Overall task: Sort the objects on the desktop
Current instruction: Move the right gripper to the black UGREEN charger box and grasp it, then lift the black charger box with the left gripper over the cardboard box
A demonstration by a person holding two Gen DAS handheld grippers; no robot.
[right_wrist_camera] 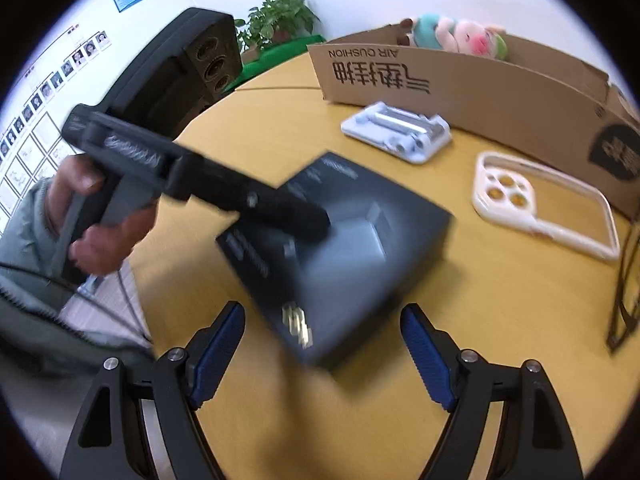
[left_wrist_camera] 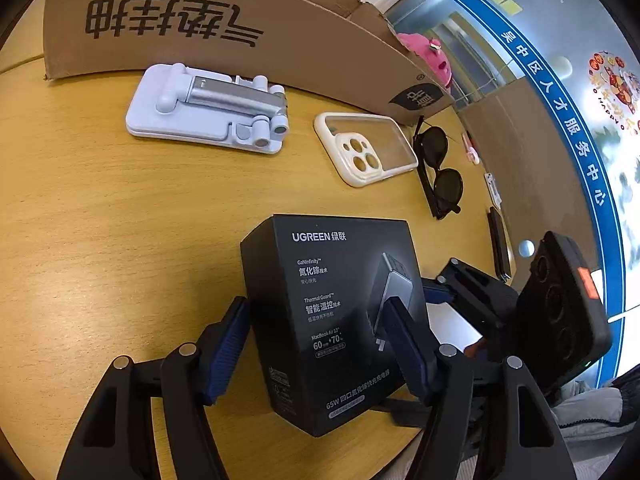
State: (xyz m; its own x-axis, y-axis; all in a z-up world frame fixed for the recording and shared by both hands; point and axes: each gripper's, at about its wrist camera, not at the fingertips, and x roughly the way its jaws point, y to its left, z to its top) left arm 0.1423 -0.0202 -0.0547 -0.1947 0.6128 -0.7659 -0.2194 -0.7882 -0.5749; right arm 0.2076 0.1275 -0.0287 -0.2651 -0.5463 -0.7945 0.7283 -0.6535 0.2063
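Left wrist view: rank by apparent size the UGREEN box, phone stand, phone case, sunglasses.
1. UGREEN box, largest, though it sits nearest the camera between the left gripper fingers, so this is inflated.
2. phone stand.
3. phone case.
4. sunglasses, close to the case; uncertain.

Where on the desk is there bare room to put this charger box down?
Bare wood lies left of the black UGREEN charger box, in front of the white folding phone stand. Crowded along the cardboard box: cream phone case beside black sunglasses.
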